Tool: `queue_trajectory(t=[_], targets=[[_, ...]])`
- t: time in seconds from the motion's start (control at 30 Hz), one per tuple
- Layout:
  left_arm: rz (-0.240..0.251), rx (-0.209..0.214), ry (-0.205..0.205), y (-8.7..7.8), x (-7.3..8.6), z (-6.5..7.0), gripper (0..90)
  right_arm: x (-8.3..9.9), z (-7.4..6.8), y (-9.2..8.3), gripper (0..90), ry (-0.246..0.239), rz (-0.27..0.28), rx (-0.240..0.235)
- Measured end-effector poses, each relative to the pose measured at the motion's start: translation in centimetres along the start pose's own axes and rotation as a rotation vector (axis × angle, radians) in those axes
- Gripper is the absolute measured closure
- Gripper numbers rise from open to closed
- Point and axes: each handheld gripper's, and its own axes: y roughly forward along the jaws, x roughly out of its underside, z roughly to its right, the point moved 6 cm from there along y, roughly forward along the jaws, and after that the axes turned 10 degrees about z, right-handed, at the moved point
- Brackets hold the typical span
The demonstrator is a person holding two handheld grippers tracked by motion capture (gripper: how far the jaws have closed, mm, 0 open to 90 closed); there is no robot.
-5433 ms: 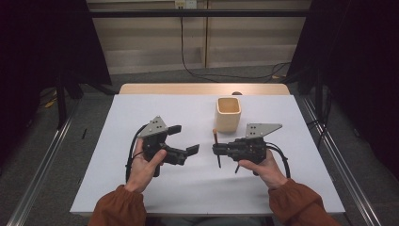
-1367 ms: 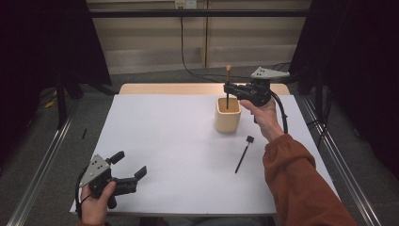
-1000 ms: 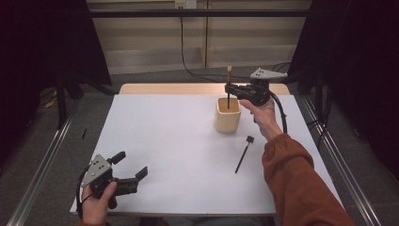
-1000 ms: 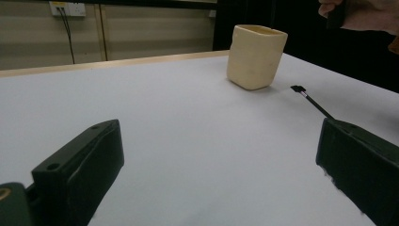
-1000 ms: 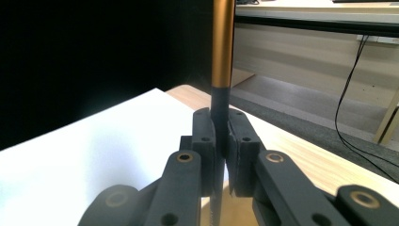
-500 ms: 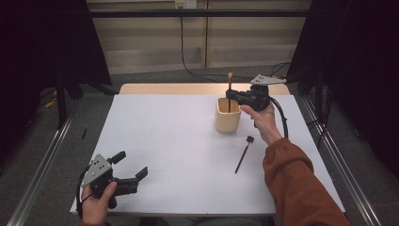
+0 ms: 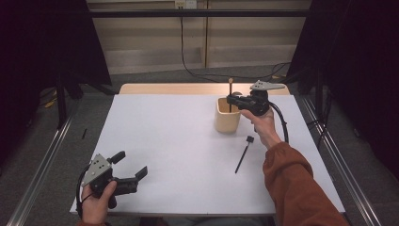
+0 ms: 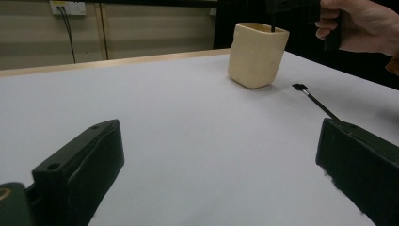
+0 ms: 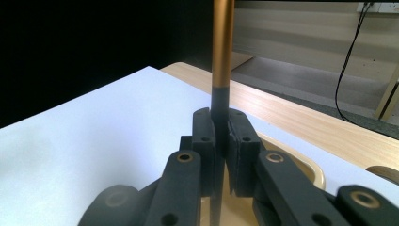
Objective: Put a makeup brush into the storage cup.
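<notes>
A beige cup [image 7: 227,117] stands on the white table [image 7: 179,136], right of centre toward the back. My right gripper [image 7: 230,100] hovers just over the cup's rim, shut on a thin upright stick [image 7: 230,85] with a wooden top and a black lower part that reaches down into the cup. In the right gripper view the pads [image 9: 241,136] clamp the black part of the stick [image 9: 222,47] above the cup's rim [image 9: 310,169]. My left gripper [image 7: 131,165] rests at the front left, open and holding nothing. The left gripper view looks between its jaws at the cup [image 8: 256,54].
A second thin black tool [image 7: 243,154] lies flat on the table, in front and to the right of the cup, seen as the black tool [image 8: 315,100] in the left gripper view. A wooden table edge [image 7: 169,88] runs along the back. Metal rails flank both sides.
My right gripper has sunk with the stick, whose lower end now sits deeper in the cup. The left gripper has kept still at the front left.
</notes>
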Motion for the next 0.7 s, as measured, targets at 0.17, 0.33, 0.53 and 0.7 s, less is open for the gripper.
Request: queue_trajectory(t=[0.17, 0.33, 0.53, 0.7], targets=[[-0.005, -0.002, 0.005, 0.0, 0.0, -0.1, 1.5, 0.5, 0.1, 0.0, 83.4, 0.005, -0.004, 0.007], [-0.007, -0.001, 0.006, 0.1, 0.0, 0.0, 1.5, 1.0, 0.2, 0.0, 83.4, 0.018, -0.002, 0.011], [-0.010, -0.004, 0.007, 0.1, 0.1, -0.1, 1.5, 1.5, 0.3, 0.0, 83.3, 0.022, -0.014, 0.013], [-0.008, 0.002, 0.008, 0.1, 0.0, 0.0, 1.5, 1.5, 0.2, 0.0, 83.2, 0.022, -0.019, 0.009]])
